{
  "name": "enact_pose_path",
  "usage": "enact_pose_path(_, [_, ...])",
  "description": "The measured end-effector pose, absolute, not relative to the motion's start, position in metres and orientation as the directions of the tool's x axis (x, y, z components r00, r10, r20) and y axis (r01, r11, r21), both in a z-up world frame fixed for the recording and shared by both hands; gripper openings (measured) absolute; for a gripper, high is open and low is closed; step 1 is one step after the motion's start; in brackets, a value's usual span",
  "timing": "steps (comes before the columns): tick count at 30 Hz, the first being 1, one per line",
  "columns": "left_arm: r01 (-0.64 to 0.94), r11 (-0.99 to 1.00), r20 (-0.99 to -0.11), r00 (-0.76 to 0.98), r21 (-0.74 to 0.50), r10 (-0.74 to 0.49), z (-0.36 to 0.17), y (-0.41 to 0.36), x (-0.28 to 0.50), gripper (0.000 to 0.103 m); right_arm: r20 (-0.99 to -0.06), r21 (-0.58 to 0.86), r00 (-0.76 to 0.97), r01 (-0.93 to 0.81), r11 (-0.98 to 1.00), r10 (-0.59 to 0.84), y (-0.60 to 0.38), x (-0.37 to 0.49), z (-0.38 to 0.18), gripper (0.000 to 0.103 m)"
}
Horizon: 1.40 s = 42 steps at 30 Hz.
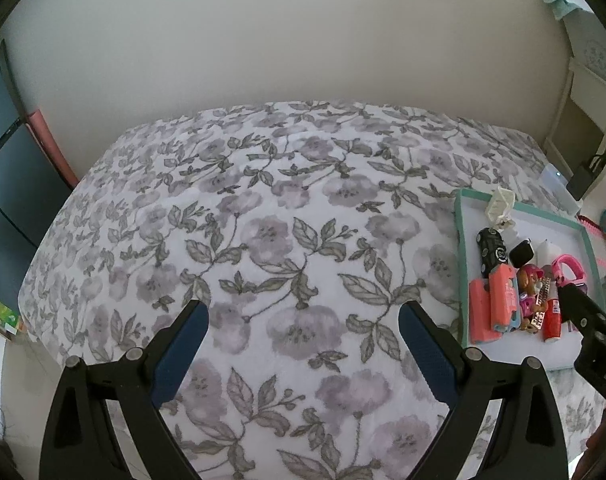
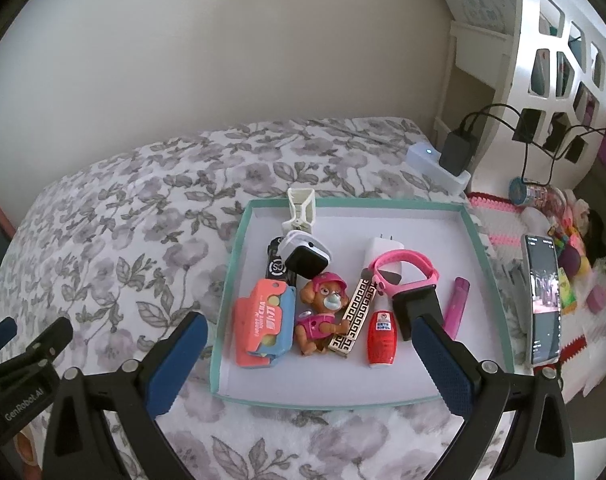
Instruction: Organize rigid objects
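Note:
A teal-rimmed tray (image 2: 475, 232) with a white floor lies on the floral bedspread (image 2: 123, 220). In it are a coral-and-blue case (image 2: 265, 320), a pink puppy toy (image 2: 323, 300), a gold patterned bar (image 2: 353, 316), a red bottle (image 2: 382, 336), a pink watch (image 2: 407, 272), a white charger (image 2: 383, 252), a purple tube (image 2: 457, 308), a white clip (image 2: 301, 204) and a small black-and-white device (image 2: 305, 256). My right gripper (image 2: 308, 320) hovers open over the tray's near half, holding nothing. My left gripper (image 1: 303, 308) is open over bare bedspread (image 1: 263, 200), left of the tray (image 1: 461, 240).
A phone (image 2: 543, 300) stands just right of the tray. Behind it are a white power strip (image 2: 439, 164) with a black adapter, cables, and a crocheted mat (image 2: 503, 232) with small toys. White lattice furniture (image 2: 551, 60) rises at the right. A wall backs the bed.

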State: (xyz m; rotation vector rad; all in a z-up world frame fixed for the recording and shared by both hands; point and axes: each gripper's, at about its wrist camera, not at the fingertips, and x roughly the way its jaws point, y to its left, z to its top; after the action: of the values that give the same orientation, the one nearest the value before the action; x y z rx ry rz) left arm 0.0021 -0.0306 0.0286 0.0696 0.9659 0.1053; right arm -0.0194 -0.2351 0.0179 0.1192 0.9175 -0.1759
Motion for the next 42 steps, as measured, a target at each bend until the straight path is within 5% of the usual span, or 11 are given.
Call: enact_pose_path(42, [-0.084, 0.985, -0.836, 0.520, 0.151, 0.173, 0.019, -0.022, 0.007, 0.096, -0.864, 0.041, 0.502, 0.152, 0.987, -0.041, -0.226, -0.010, -0.005, 0.103])
